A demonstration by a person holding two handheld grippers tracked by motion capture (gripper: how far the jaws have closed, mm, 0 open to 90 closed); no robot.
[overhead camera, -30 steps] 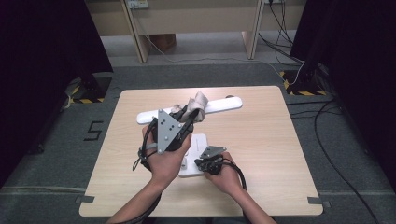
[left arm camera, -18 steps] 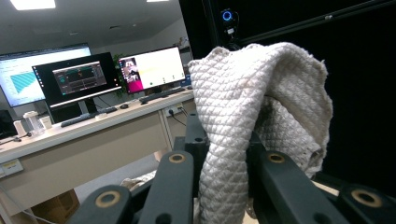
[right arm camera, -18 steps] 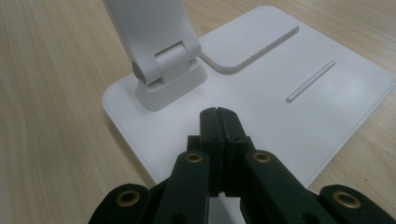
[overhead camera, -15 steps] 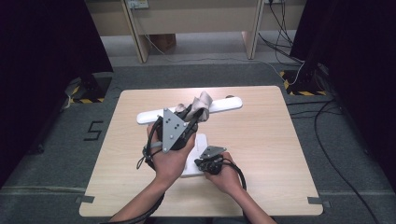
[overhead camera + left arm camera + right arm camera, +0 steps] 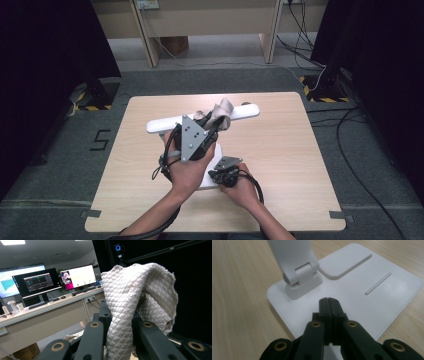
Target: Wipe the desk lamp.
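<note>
The left tool (image 5: 214, 120) was clamped on a quilted cloth (image 5: 220, 114), its jaws pinched narrow around the fabric; in the left gripper view the cloth (image 5: 136, 305) bunched up between the two black jaws and flopped over their tips. Compared with a second before, this tool had shifted only slightly, edging the cloth a little along the white lamp bar (image 5: 165, 123) that ran across the far half of the worktop (image 5: 280, 150); the cloth was still at the bar's middle, on or just against it. I read that as a wiping stroke under way, with most of the bar's length still to cover. The right tool (image 5: 328, 302) was fully closed on nothing, its tips pressed down on the flat lamp base (image 5: 372, 302) just in front of the hinge (image 5: 298, 277); it had not moved in that second, so it seemed to be pinning the lamp steady while the other hand worked. In the high view the right hand (image 5: 240, 182) sat over the base at the near middle of the worktop, close beside the left hand (image 5: 187, 170). The small shift suggested slow, careful rubbing rather than a long sweep.
</note>
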